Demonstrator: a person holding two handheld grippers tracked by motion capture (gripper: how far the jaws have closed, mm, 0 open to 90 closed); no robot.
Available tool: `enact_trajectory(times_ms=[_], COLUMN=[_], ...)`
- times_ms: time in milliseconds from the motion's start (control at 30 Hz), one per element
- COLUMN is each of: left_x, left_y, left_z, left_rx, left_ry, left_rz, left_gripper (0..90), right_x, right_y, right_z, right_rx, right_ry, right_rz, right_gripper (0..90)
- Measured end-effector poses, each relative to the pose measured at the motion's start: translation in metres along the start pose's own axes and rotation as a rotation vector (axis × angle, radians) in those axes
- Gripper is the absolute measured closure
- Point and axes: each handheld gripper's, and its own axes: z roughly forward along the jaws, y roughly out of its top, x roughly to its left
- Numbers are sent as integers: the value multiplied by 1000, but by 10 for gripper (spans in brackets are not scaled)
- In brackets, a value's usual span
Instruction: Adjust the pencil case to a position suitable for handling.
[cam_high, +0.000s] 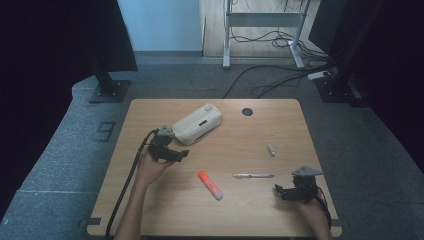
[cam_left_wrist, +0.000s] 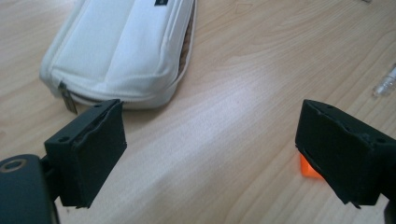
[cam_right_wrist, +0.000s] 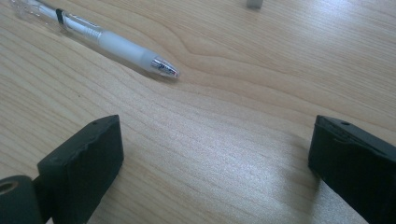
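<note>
Left tool (cam_left_wrist: 210, 154) spread, empty; left gripper view shows pouch (cam_left_wrist: 126, 46) zipper pull at 11 o'clock. Right tool (cam_right_wrist: 215, 172) spread, empty; right gripper view shows pen (cam_right_wrist: 102, 42) tip at 11 o'clock on tabletop (cam_right_wrist: 233, 93).

From above the person's side, the high view looks forward and down, taking in the whole wooden tabletop (cam_high: 260, 130) and the grey floor beyond. The left gripper view sits low and close over the wood, looking out between its own two black jaws at a white pouch (cam_left_wrist: 126, 46), which the high view places near the far left (cam_high: 197, 123). The right gripper view, equally near the surface, faces a clear pen (cam_right_wrist: 100, 39), seen from above at centre right (cam_high: 253, 175). An orange marker (cam_high: 209, 184) shows from overhead and at the left gripper view's lower right (cam_left_wrist: 308, 168).
</note>
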Motion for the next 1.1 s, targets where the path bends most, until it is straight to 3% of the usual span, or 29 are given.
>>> enact_trajectory(times_ms=[167, 433, 700, 900, 1100], left_x=[2, 6, 11, 15, 17], left_y=[12, 24, 38, 47, 50], left_z=[10, 30, 48, 63, 81], left_rx=[10, 42, 60, 49, 75], left_ry=[-25, -32, -46, -64, -80], left_rz=[37, 36, 67, 53, 43], left_gripper=[65, 35, 3, 4, 1], right_x=[0, 0, 0, 0, 0], right_y=[0, 0, 0, 0, 0], right_z=[0, 0, 0, 0, 0], right_rx=[0, 0, 0, -1, -2], right_ry=[0, 0, 0, 0, -1], right_rz=[0, 0, 0, -2, -3], right_gripper=[28, 29, 29, 29, 29])
